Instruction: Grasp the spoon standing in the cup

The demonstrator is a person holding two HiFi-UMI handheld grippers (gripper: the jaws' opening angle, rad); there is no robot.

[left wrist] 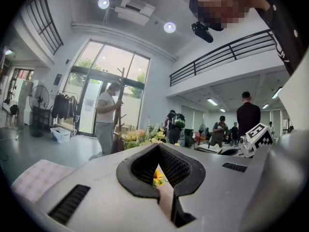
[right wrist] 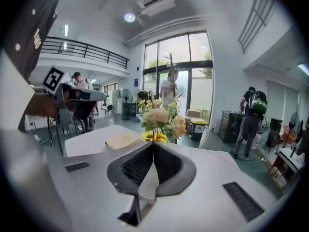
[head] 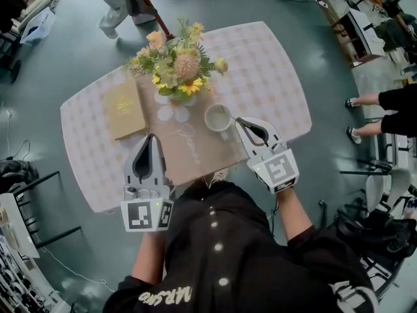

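A white cup (head: 218, 117) stands on the brown runner near the middle of the table, just in front of the flowers. I cannot make out the spoon in it. My right gripper (head: 239, 121) is shut and empty, its tips just right of the cup. In the right gripper view, the cup (right wrist: 147, 190) shows through the hollow behind the shut tips (right wrist: 153, 144). My left gripper (head: 152, 137) hovers over the runner left of the cup. Its jaws (left wrist: 158, 145) meet at the tips with nothing held.
A vase of yellow and peach flowers (head: 179, 64) stands behind the cup. A tan book (head: 124, 111) lies at the left on the checked tablecloth (head: 260, 77). Two small clear discs (head: 172, 114) lie by the vase. People stand beyond the table, and one person's legs (head: 374, 100) are at the right.
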